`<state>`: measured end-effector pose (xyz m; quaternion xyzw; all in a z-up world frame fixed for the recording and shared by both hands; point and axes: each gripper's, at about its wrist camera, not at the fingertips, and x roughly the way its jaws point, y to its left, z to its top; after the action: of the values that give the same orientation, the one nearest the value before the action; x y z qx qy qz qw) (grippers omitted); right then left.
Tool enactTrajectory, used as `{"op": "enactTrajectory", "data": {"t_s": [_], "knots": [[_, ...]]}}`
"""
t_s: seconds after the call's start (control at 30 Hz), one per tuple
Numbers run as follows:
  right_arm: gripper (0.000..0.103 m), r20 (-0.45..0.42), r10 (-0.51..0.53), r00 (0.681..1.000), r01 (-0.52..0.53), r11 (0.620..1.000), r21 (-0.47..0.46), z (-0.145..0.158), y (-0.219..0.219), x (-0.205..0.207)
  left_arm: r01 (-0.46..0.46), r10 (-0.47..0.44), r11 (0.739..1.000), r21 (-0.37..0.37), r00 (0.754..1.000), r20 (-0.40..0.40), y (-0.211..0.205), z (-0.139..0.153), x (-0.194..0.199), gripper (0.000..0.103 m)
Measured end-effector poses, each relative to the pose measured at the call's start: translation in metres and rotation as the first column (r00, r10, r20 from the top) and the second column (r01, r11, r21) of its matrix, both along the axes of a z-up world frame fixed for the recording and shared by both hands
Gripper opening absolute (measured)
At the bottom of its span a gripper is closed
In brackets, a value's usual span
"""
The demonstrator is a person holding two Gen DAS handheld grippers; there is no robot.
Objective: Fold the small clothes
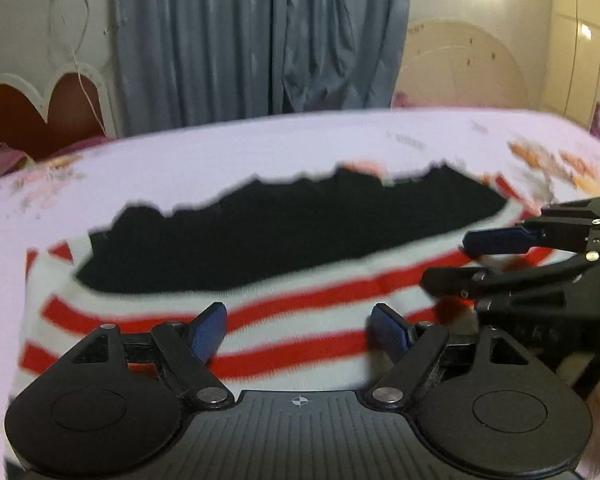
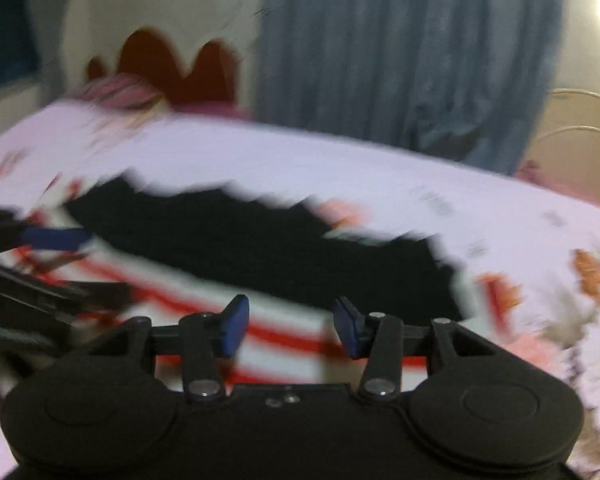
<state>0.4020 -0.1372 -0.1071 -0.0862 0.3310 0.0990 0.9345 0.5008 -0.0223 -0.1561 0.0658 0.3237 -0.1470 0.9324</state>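
A small garment lies flat on the bed, with red and white stripes (image 1: 300,344) nearest me and a black part (image 1: 284,236) behind them. My left gripper (image 1: 300,320) hovers over the striped edge, open, with nothing between its blue pads. My right gripper (image 2: 292,316) is also open over the stripes (image 2: 284,336), close to the black part (image 2: 260,248), and nothing is pinched. Each gripper shows in the other's view: the right gripper (image 1: 468,258) reaches in from the right over the garment's right end, and the left gripper (image 2: 72,264) enters from the left. The right wrist view is blurred.
The bed sheet (image 1: 260,152) is pale lilac with flower prints (image 2: 588,280) toward the right. A heart-shaped headboard (image 1: 60,108) and a pink pillow (image 1: 0,160) are at the far left. A blue-grey curtain (image 1: 260,40) hangs behind the bed.
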Motion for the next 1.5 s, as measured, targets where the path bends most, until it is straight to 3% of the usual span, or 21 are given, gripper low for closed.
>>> {"op": "enactTrajectory", "data": {"t_s": [0.1, 0.17, 0.27, 0.33, 0.4, 0.47, 0.57, 0.63, 0.7, 0.9, 0.97, 1.03, 1.13, 1.2, 1.27, 1.4, 1.5], "knots": [[0.045, 0.006, -0.001, 1.000, 0.002, 0.998, -0.058, -0.003, -0.013, -0.017, -0.030, 0.030, 0.999, 0.015, 0.999, 0.015, 0.022, 0.000, -0.012, 0.078], [0.047, 0.012, -0.076, 0.997, 0.077, 0.994, -0.078, -0.001, -0.039, -0.031, -0.102, 0.101, 0.994, 0.037, 0.995, 0.024, 0.052, 0.000, -0.023, 0.078], [0.050, -0.022, -0.198, 0.980, 0.197, 0.979, -0.058, -0.003, -0.089, -0.050, -0.133, 0.133, 0.991, -0.026, 0.991, 0.004, 0.097, -0.003, -0.040, 0.079], [0.046, -0.030, -0.194, 0.981, 0.191, 0.978, -0.082, 0.002, -0.089, -0.056, -0.118, 0.118, 0.993, 0.021, 0.993, 0.011, 0.091, 0.002, -0.047, 0.079], [0.031, 0.019, -0.204, 0.979, 0.205, 0.976, -0.075, 0.016, -0.076, -0.060, -0.108, 0.108, 0.994, 0.014, 0.993, 0.037, 0.079, 0.013, -0.056, 0.079], [0.033, 0.044, -0.175, 0.983, 0.176, 0.984, -0.020, 0.028, -0.059, -0.067, -0.079, 0.080, 0.997, -0.008, 0.996, 0.051, 0.061, 0.019, -0.066, 0.079], [0.032, -0.013, -0.085, 0.996, 0.086, 0.996, 0.013, 0.022, -0.023, -0.068, -0.033, 0.033, 0.999, 0.004, 0.999, 0.026, 0.027, 0.013, -0.072, 0.079], [0.033, -0.027, -0.041, 0.999, 0.040, 0.998, -0.048, 0.014, 0.006, -0.074, -0.021, 0.021, 1.000, 0.004, 1.000, 0.001, 0.012, 0.007, -0.073, 0.079], [0.034, -0.087, -0.062, 0.994, 0.052, 0.992, -0.113, 0.002, 0.017, -0.078, -0.037, 0.038, 0.999, 0.039, 0.999, -0.018, 0.007, -0.001, -0.077, 0.079], [0.033, -0.088, -0.135, 0.987, 0.117, 0.976, -0.186, 0.003, -0.019, -0.110, -0.138, 0.138, 0.989, 0.046, 0.990, 0.006, 0.060, -0.005, -0.096, 0.079], [0.034, -0.107, -0.163, 0.981, 0.149, 0.980, -0.130, 0.004, -0.048, -0.114, -0.193, 0.192, 0.981, 0.038, 0.981, 0.007, 0.091, -0.007, -0.102, 0.079], [0.035, -0.131, -0.170, 0.977, 0.156, 0.982, -0.108, 0.007, -0.062, -0.116, -0.191, 0.191, 0.981, -0.012, 0.981, -0.015, 0.112, -0.007, -0.106, 0.078], [0.031, -0.128, -0.178, 0.976, 0.168, 0.982, -0.089, 0.013, -0.064, -0.117, -0.176, 0.177, 0.984, 0.029, 0.984, -0.013, 0.106, -0.005, -0.107, 0.078], [0.027, -0.082, -0.238, 0.968, 0.232, 0.970, -0.076, 0.021, -0.073, -0.118, -0.199, 0.199, 0.980, 0.013, 0.980, -0.016, 0.105, -0.004, -0.107, 0.078], [0.026, -0.121, -0.278, 0.953, 0.269, 0.959, -0.086, 0.015, -0.085, -0.113, -0.219, 0.219, 0.976, -0.005, 0.975, -0.024, 0.107, -0.005, -0.105, 0.078], [0.023, -0.097, -0.208, 0.973, 0.186, 0.962, -0.201, -0.004, -0.081, -0.126, -0.223, 0.223, 0.975, 0.004, 0.974, -0.043, 0.105, -0.009, -0.101, 0.078], [0.023, -0.122, -0.215, 0.969, 0.190, 0.964, -0.189, -0.002, -0.085, -0.124, -0.231, 0.230, 0.973, -0.020, 0.972, -0.042, 0.109, -0.006, -0.102, 0.078]]}}
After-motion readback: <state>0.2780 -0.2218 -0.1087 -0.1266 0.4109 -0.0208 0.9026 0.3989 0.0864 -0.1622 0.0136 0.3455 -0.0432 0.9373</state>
